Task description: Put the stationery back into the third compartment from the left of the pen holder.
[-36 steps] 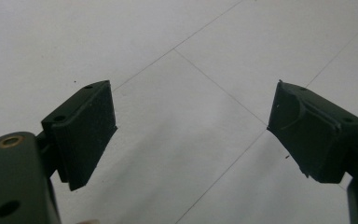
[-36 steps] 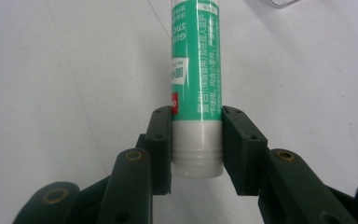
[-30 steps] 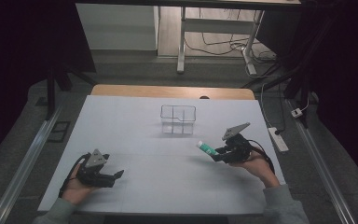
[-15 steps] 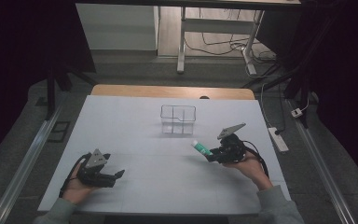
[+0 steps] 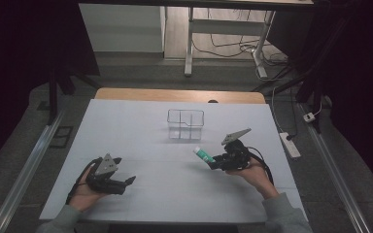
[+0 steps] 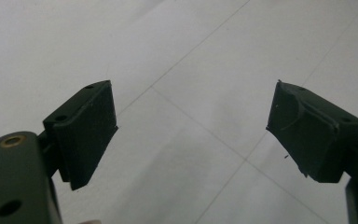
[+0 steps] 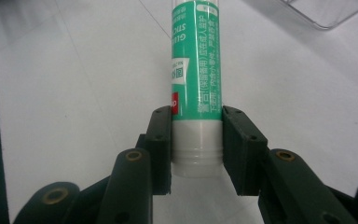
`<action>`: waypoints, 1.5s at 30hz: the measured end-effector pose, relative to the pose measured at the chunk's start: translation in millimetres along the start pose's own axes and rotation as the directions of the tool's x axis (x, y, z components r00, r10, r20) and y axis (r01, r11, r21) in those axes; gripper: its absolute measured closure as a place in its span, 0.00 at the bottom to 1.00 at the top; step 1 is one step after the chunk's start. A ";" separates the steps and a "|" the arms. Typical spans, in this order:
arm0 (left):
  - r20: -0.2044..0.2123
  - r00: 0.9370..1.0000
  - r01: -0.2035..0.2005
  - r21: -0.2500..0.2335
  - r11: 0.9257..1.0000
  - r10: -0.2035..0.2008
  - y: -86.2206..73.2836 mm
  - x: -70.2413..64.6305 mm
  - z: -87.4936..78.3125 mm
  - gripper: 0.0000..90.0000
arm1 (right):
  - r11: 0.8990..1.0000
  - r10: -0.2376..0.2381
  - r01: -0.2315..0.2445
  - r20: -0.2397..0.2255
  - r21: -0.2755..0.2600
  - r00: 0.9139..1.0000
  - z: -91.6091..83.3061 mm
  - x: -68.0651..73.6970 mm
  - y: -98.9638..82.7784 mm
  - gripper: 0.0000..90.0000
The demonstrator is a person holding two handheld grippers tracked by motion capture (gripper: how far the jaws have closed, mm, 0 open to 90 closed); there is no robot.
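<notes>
A smooth white table [image 5: 141,131], faintly lined by straight creases, is seen with a strip of bare wood along its far edge. Wide bare room is left across its middle and left half. A clear, square-cornered plastic box [image 5: 185,124], split into compartments, is set near the far middle. The left gripper [image 5: 124,183] is held low at the near left, its matte black jaws spread wide with nothing between them. The right gripper [image 5: 212,163] is held at the near right, just before the box, its jaws pinched on the white end of a glue stick [image 7: 196,70]. The round green-and-white tube is printed with "GLUE STICK" and small characters too fine to read.
</notes>
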State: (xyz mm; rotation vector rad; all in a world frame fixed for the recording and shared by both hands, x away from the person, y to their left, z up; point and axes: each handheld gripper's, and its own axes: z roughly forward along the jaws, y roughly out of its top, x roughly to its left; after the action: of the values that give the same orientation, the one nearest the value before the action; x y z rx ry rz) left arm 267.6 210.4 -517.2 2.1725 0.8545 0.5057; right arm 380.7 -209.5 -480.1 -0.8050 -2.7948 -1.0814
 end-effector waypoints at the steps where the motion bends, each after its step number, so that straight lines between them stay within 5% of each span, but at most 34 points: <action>1: 0.003 1.000 -0.008 -0.003 1.000 0.008 2.3 -1.0 0.9 0.17 | 1.000 -0.001 0.001 0.001 0.004 1.000 0.6 0.5 0.5 0.71; 12: 0.014 0.994 -0.112 -0.018 0.994 0.112 28.4 -18.0 12.5 0.19 | 1.000 0.002 -0.002 0.005 0.023 1.000 10.6 9.3 6.4 0.71; 23: 0.051 0.971 -0.234 -0.025 0.972 0.235 61.8 -41.1 29.5 0.20 | 0.998 -0.027 0.029 -0.026 0.063 0.999 29.4 19.9 19.6 0.71; 30: 0.082 0.960 -0.267 -0.011 0.964 0.267 71.6 -47.5 39.0 0.21 | 0.995 -0.032 0.036 -0.053 0.094 0.998 35.5 23.4 21.7 0.71; 38: 0.109 0.956 -0.275 0.020 0.961 0.272 78.1 -48.6 47.3 0.20 | 0.989 -0.067 0.077 -0.085 0.124 0.994 43.9 30.0 25.6 0.71; 45: 0.116 0.944 -0.315 0.041 0.948 0.309 84.4 -54.4 55.2 0.22 | 0.985 -0.073 0.088 -0.103 0.147 0.992 49.8 36.4 28.7 0.71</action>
State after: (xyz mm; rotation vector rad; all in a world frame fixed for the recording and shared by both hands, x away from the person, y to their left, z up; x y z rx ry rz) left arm 296.7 101.9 -494.5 2.3809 0.4721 0.5160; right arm 370.3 -143.4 -492.2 -0.6118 -2.8063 -0.8796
